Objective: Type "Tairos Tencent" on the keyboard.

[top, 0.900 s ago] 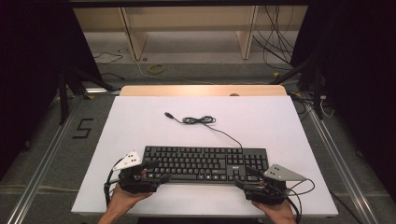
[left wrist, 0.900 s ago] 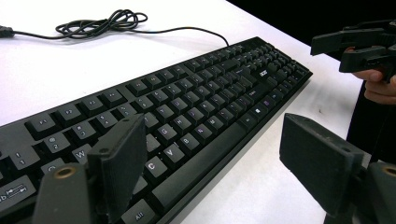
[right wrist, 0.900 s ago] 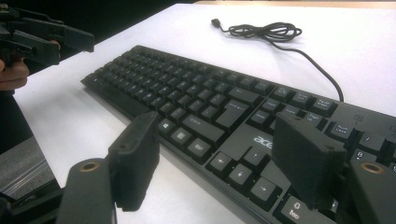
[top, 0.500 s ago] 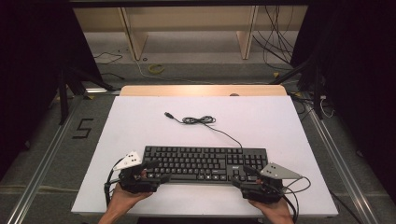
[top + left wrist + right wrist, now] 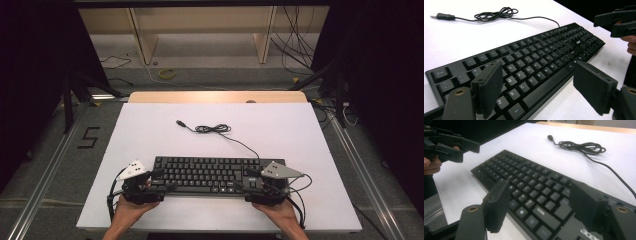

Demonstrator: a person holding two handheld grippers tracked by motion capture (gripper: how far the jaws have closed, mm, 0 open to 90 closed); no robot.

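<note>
**Keyboard flanked at both ends, no grip yet made**

Keyboard (image 5: 212, 174) is seen lying flat on the white worktop (image 5: 150, 130), near its front edge, with one end before each hand-held gripper. The left hand-held gripper (image 5: 160, 181) is held at the keyboard's left end, jaws spread wide; in the left gripper view one pad hangs over the key rows and the other over bare worktop beyond the front edge, and nothing is pinched. The right hand-held gripper (image 5: 248, 180) is held likewise at the right end, jaws wide, its pads apart above the keys and closed on nothing. The cable (image 5: 215, 129) is coiled loosely beyond the keyboard, well apart from both grippers, its plug (image 5: 180, 122) lying free.

The step in hand is judged to be the approach for a two-ended grasp. For the next move, each pair of jaws would need to be lowered so the keyboard's edge sits between the pads, then closed evenly at both ends, so that the board is lifted level and the trailing cable is not snagged.
</note>
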